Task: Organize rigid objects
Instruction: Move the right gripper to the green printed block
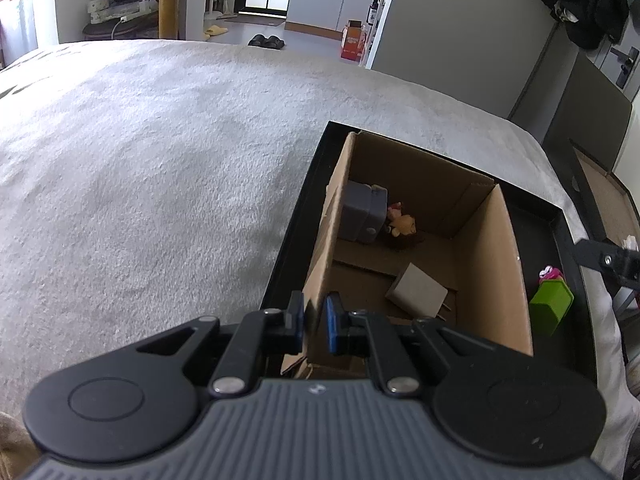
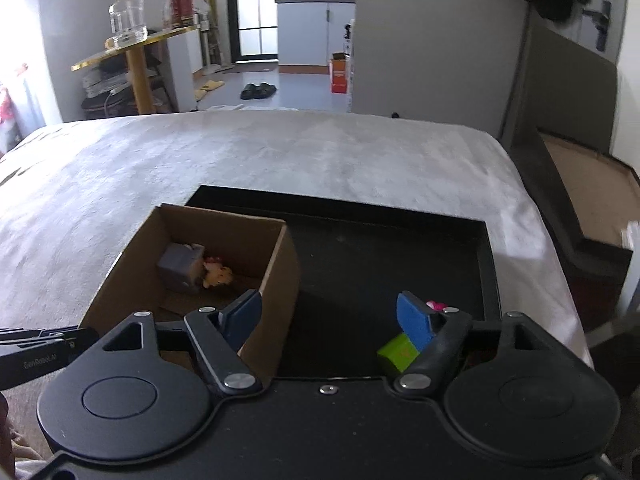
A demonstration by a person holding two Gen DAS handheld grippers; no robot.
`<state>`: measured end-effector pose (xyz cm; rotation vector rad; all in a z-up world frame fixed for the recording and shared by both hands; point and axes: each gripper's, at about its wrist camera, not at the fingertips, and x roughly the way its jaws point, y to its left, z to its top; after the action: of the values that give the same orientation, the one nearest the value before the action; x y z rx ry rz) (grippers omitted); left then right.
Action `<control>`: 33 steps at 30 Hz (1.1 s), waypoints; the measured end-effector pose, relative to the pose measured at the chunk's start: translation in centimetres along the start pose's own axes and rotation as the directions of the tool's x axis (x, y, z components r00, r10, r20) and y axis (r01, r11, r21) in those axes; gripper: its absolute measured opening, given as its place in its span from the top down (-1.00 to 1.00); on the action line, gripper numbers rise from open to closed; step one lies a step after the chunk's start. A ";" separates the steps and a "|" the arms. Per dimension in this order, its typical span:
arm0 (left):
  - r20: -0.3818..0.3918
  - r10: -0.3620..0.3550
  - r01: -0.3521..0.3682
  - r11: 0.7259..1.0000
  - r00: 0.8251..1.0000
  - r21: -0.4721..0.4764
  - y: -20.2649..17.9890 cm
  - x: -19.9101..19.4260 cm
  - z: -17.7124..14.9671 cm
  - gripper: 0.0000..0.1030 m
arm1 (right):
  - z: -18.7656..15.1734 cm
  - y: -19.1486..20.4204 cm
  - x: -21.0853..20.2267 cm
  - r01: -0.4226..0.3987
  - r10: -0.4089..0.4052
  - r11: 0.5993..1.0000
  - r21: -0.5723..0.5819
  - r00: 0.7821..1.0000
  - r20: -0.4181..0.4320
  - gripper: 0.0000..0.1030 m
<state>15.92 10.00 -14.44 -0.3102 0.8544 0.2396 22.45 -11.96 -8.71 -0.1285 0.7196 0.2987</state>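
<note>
On the black tray (image 2: 490, 264) that sits on the grey bedspread (image 1: 140, 168), the cardboard box (image 1: 504, 264) stands at the left side and already holds a grey block (image 1: 362, 212), a small doll-like figure (image 1: 402, 226) and a tan cardboard piece (image 1: 420, 290). Outside it, on the tray floor just beside the box's right wall, lies the green block (image 2: 396, 354) with a small pink item (image 1: 549, 272) touching or just behind it (which of the two I cannot tell).

The left gripper (image 1: 314, 326) pinches the box's near-left wall, pads pressed on the cardboard from both sides, steadying it. The right gripper (image 2: 332, 318) stands spread, nothing between its pads; the green block shows beneath its right finger, not centred.

The step in hand looks like picking up the green block. To do it well, I would shift the right gripper rightward so the block sits midway between the pads, lower until the fingers straddle its flat faces, and close squarely; a corner grip could twist it out. Keep clear of the pink item.

Both tools tilt forward and downward; the right one sits over the tray's near edge.
</note>
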 end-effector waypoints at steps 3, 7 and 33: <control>-0.004 0.004 -0.004 1.000 1.000 0.002 0.0 0.0 0.0 0.80 | -0.7 -0.7 0.0 0.025 -0.025 1.000 0.011 1.000 -0.004 -0.52; -0.009 0.013 -0.012 1.000 1.000 0.006 0.1 0.1 0.0 0.80 | -1.7 -1.7 0.1 0.024 -0.023 0.999 0.033 0.999 -0.025 -0.53; 0.004 0.012 -0.012 1.000 1.000 0.002 -0.1 -0.1 0.1 0.80 | -5.4 -5.3 2.1 0.063 -0.055 0.992 0.106 0.996 -0.075 -0.63</control>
<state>15.95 9.93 -14.28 -0.3027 0.8530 0.2502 22.23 -17.72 -14.11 -0.0573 0.8004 0.1984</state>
